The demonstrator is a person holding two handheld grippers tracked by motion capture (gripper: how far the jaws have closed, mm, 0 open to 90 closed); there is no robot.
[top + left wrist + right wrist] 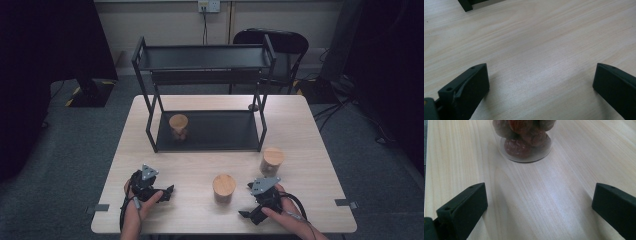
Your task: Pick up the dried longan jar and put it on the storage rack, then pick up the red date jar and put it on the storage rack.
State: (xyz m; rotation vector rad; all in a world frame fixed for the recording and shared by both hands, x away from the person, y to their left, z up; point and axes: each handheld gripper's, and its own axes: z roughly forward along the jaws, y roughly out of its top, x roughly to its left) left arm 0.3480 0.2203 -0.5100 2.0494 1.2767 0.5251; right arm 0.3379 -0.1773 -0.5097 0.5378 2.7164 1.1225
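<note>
Three clear jars with round wooden lids are in the high view. One jar [178, 126] stands on the lower level of the black shelf rack [205, 56]. A second jar [224, 187] is at the front middle of the table and a third [271, 161] is to its right. My left gripper [167, 192] rests on the table at the front left, open, with bare wood between its jaws [540, 72]. At the front right lies my right gripper [247, 215], also open [539, 190]. Ahead of it stands a jar [524, 140] packed with reddish-brown round fruits.
The light wooden table [300, 125] stands on grey carpet. A black chair [280, 42] sits behind the rack. One rack foot [465, 5] shows at the top left of the left gripper view. A hand holds each gripper at the table's front edge.
</note>
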